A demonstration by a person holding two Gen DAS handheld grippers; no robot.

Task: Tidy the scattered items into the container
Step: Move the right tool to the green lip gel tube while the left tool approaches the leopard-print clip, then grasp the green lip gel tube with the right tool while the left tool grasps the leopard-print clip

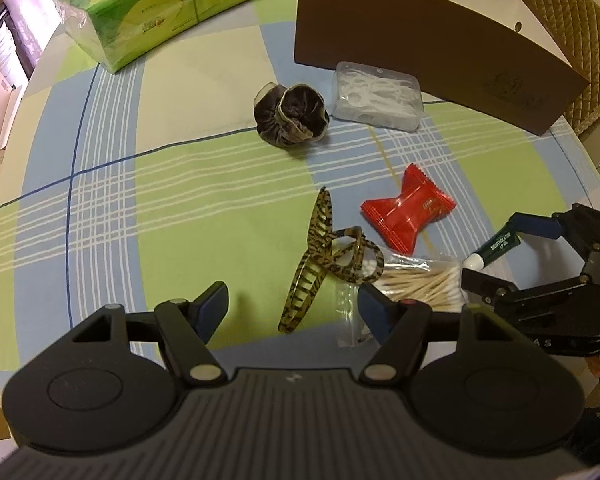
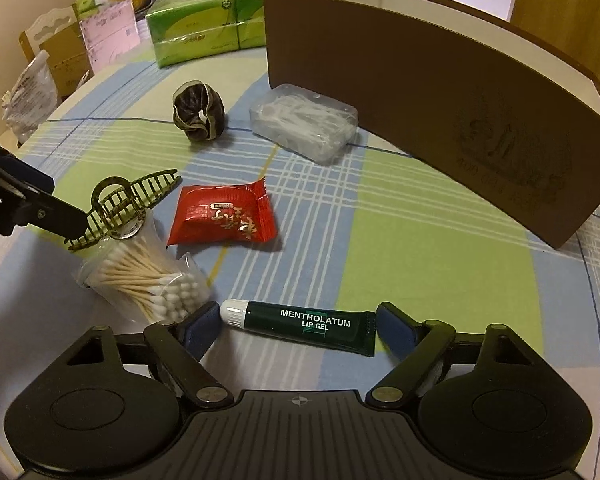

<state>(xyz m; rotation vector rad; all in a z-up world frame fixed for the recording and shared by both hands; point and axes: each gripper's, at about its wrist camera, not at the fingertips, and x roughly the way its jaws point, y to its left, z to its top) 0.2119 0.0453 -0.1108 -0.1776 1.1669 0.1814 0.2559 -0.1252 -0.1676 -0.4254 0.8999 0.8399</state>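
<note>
My left gripper (image 1: 292, 306) is open, its fingers on either side of a tortoiseshell hair claw (image 1: 320, 264) lying on the checked tablecloth. My right gripper (image 2: 296, 322) is open around a green lip gel tube (image 2: 304, 326) lying crosswise between its pads; whether the pads touch it I cannot tell. The tube also shows in the left wrist view (image 1: 494, 246). A bag of cotton swabs (image 2: 144, 276), a red candy packet (image 2: 224, 216), a dark scrunchie (image 2: 198, 114) and a clear box of floss picks (image 2: 304, 124) lie scattered. The brown box (image 2: 440, 96) stands open at the back right.
Green tissue packs (image 2: 208, 32) sit at the far side of the table. Cardboard boxes and bags (image 2: 56, 60) stand beyond the left table edge. A quilted chair back (image 1: 576, 32) is behind the brown box. The rounded table edge (image 1: 4, 184) curves on the left.
</note>
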